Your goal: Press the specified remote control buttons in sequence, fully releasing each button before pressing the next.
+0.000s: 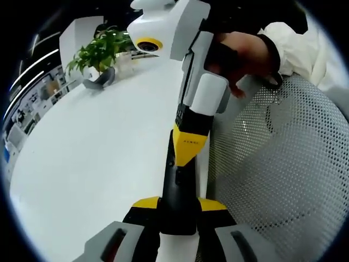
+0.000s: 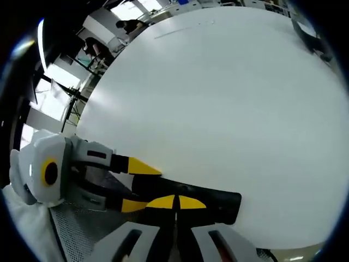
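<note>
A long black remote control (image 1: 178, 188) sticks out over the edge of the white table (image 1: 92, 158). My left gripper (image 1: 179, 205) is shut on its near end, one yellow-tipped jaw on each side. My right gripper (image 1: 188, 146) comes down from above, held by a hand (image 1: 245, 52), its yellow tips closed together and resting on the remote's top face. In the right gripper view the shut right gripper (image 2: 175, 202) touches the remote (image 2: 218, 200), and the left gripper (image 2: 138, 185) clamps the remote's left end. The buttons are hidden.
A white mesh chair back (image 1: 283, 164) stands close on the right of the table edge. A potted green plant (image 1: 101, 52) and a grey object (image 1: 101, 82) sit at the table's far end. The wide tabletop (image 2: 218, 98) stretches away, with office furniture beyond.
</note>
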`<action>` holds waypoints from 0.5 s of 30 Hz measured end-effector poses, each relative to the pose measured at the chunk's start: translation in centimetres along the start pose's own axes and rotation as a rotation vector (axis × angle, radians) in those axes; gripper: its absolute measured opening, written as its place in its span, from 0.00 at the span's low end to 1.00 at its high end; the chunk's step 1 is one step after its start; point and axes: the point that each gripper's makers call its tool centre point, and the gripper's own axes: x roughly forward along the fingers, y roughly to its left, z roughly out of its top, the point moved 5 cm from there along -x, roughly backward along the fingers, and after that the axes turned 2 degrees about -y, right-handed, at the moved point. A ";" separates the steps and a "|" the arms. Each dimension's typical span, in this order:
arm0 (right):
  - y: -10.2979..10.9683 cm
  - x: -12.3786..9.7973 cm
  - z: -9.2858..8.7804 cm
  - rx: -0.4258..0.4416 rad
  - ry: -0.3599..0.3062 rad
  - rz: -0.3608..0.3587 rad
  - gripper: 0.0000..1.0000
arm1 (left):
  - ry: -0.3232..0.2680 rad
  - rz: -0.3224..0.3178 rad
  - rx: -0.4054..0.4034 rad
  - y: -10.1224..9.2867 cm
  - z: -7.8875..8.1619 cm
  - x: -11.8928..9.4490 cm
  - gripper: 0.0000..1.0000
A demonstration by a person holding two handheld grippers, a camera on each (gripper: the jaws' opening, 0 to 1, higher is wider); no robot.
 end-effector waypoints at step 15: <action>0.3 -0.1 -0.4 0.004 0.048 0.007 0.00 | -0.008 0.000 -0.001 -0.1 -0.1 -0.1 0.24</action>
